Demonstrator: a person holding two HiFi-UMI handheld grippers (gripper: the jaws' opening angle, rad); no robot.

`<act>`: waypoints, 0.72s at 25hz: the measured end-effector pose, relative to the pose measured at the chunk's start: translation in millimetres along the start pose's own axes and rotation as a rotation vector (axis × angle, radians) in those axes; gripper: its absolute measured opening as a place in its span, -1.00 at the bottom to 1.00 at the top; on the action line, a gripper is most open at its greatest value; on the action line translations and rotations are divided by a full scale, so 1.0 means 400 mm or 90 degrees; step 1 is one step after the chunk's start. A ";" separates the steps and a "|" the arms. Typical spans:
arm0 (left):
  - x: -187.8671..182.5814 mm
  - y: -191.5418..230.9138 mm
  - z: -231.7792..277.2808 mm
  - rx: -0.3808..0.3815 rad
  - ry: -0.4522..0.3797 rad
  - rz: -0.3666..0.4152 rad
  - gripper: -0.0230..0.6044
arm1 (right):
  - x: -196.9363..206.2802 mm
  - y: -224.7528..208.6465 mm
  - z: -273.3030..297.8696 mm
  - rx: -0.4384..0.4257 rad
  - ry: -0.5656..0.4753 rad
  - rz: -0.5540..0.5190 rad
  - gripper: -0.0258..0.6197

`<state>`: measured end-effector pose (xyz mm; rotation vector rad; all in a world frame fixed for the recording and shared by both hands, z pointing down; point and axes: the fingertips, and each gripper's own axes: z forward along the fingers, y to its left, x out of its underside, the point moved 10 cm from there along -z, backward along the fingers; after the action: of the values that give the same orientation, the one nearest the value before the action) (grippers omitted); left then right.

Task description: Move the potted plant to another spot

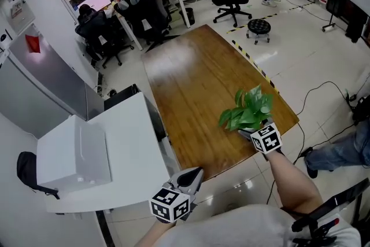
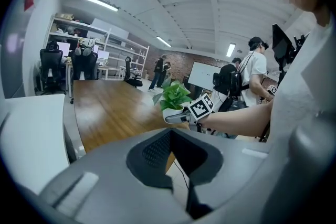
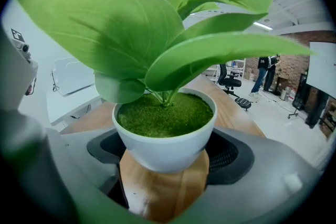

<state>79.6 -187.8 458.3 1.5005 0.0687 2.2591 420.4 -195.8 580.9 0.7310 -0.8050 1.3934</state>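
The left grey two-jaw tool (image 1: 193, 175) sits low and close to the body. Its jaws are pressed together with nothing between them, and it points forward and slightly down. The right grey two-jaw tool (image 1: 252, 132) reaches out on a bare, extended forearm (image 1: 287, 175), ahead of the left tool. Its jaws are spread wide and clamped on the round white plant pot (image 3: 164, 150).

Head view: high up, looking steeply down on the counter (image 1: 191, 84).
Left gripper view: low at the counter's near edge, facing across it.
Right gripper view: close up on the potted plant (image 3: 165, 136).
Shared: counter and potted plant, all three.
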 end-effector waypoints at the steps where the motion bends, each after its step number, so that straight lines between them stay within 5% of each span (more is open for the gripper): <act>1: 0.005 0.000 0.003 0.001 0.003 0.001 -0.94 | 0.009 -0.006 0.002 0.003 -0.001 0.005 0.51; 18: 0.037 0.017 0.013 0.000 0.021 -0.010 -0.94 | 0.096 -0.052 0.035 0.041 0.000 0.026 0.51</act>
<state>77.4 -189.4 475.2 1.4572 0.0896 2.2716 440.8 -187.6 621.2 0.7683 -0.7822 1.4609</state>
